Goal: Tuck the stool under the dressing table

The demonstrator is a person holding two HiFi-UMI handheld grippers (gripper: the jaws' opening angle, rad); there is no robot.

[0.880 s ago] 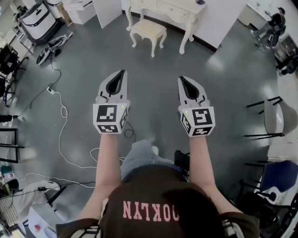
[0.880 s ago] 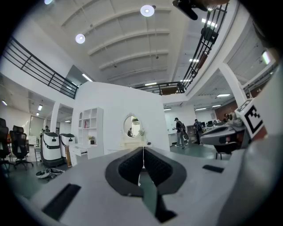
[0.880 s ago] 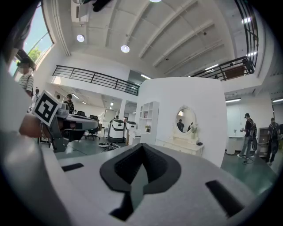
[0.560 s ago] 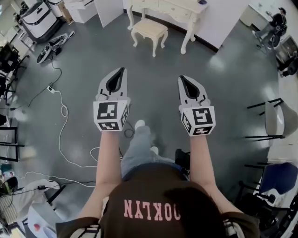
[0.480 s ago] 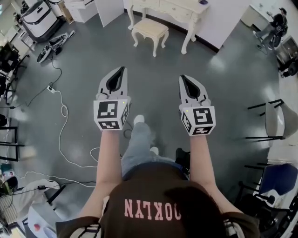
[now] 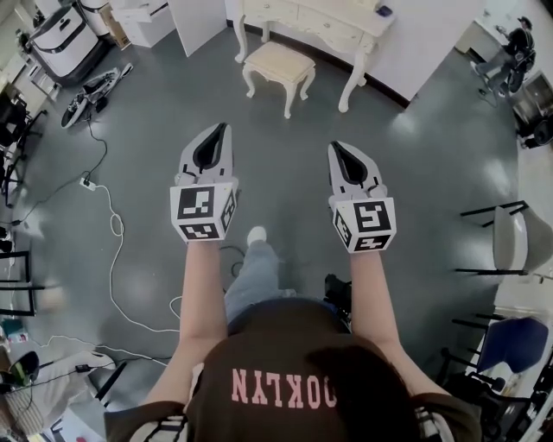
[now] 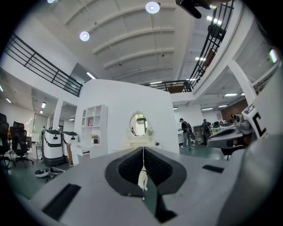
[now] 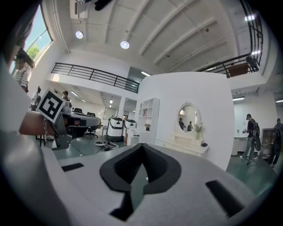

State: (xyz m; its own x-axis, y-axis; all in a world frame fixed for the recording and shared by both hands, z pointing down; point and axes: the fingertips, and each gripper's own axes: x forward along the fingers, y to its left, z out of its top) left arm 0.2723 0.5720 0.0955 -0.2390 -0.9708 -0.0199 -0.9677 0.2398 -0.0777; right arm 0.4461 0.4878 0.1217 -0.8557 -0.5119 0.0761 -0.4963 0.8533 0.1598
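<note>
A cream stool (image 6: 276, 66) with carved legs stands on the grey floor in front of the white dressing table (image 6: 321, 19), out from under it. My left gripper (image 6: 219, 129) and right gripper (image 6: 338, 148) are held level ahead of the person, well short of the stool. Both are shut with nothing between the jaws. In the left gripper view a sliver of a stool leg (image 7: 142, 180) shows through the jaw gap, with the oval mirror (image 7: 138, 125) above. The right gripper view shows the dressing table (image 8: 185, 146) and its mirror (image 8: 189, 118) ahead to the right.
A white cable (image 6: 111, 237) trails across the floor at left. A grey chair (image 6: 510, 240) and a blue chair (image 6: 515, 342) stand at right. White machines (image 6: 62, 34) and a cabinet (image 6: 198, 19) sit at the back left. People stand in the distance (image 7: 185, 131).
The person has walked forward with one foot now stepped out between the arms. The stool and dressing table sit a little lower and nearer in the head view. Both grippers stay shut.
</note>
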